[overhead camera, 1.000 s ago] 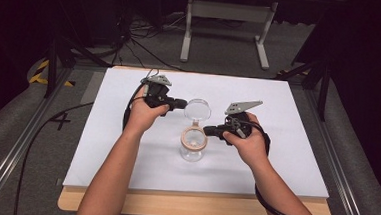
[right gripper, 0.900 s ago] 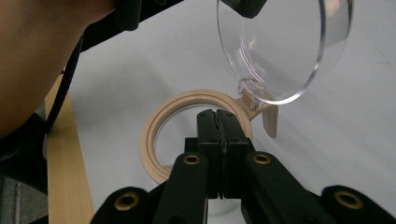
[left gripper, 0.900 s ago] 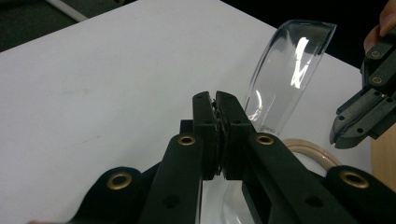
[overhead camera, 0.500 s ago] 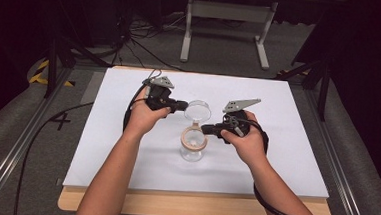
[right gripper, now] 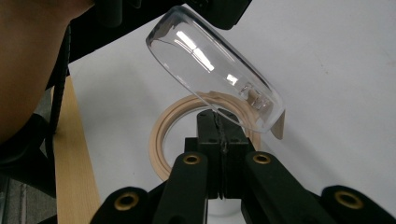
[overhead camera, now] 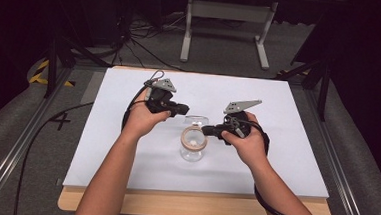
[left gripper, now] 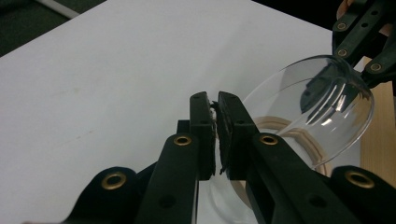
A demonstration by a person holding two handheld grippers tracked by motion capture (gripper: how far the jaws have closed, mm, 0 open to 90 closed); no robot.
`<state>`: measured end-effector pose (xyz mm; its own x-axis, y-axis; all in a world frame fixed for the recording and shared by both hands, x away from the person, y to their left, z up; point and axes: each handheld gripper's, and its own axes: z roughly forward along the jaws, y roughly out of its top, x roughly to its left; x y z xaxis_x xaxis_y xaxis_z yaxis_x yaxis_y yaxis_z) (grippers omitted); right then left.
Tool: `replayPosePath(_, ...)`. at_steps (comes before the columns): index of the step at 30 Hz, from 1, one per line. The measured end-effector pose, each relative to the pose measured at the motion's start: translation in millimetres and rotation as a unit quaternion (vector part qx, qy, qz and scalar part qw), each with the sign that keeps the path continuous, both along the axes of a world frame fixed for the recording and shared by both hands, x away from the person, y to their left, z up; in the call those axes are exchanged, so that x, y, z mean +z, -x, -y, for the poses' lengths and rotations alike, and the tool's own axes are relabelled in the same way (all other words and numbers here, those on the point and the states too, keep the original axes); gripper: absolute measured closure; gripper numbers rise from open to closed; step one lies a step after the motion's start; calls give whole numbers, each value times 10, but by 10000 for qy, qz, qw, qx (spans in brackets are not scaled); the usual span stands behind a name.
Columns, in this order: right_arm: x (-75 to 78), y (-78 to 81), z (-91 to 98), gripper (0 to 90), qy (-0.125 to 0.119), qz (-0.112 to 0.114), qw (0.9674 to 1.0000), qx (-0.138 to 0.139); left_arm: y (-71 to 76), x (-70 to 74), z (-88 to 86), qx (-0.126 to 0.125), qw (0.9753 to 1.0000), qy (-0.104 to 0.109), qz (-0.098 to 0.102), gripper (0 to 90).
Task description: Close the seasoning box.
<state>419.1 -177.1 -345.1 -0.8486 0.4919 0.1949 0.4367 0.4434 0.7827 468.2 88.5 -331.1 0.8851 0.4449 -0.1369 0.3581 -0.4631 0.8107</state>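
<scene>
White sheet (overhead camera: 125,153) covers wooden table (overhead camera: 197,208). Left gripper (overhead camera: 182,108) over sheet's middle; jaws pinched nearly together in left gripper view, seemingly on edge of clear glass lid (overhead camera: 196,121), tilted, lifted above jar. Clear glass jar with beige rubber ring at mouth (overhead camera: 194,143) stands mid-sheet, just below lid. Right gripper (overhead camera: 208,131) at jar's right; jaws pressed together at beige ring (right gripper: 187,126), whether clamping rim cannot tell.

A glass jar (overhead camera: 193,147) with a tan ring (overhead camera: 195,139) and tilted clear lid (overhead camera: 195,121) stands mid-table between the left gripper (overhead camera: 182,108) and right gripper (overhead camera: 208,131); the white table (overhead camera: 102,132) lies open on both sides.
</scene>
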Motion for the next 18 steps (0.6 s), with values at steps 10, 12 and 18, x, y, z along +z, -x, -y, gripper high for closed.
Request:
replayPosePath(10,-12,75,17,900,45,-39,9999,91,11,35,-107,109,9998,-10,-173,834)
replayPosePath(12,-9,93,18,900,34,-56,9999,99,17,37,-120,154,9997,-51,-171,833)
replayPosePath(18,-7,140,-8,900,109,-61,9998,170,66,69,-171,199,9994,-242,-146,830)
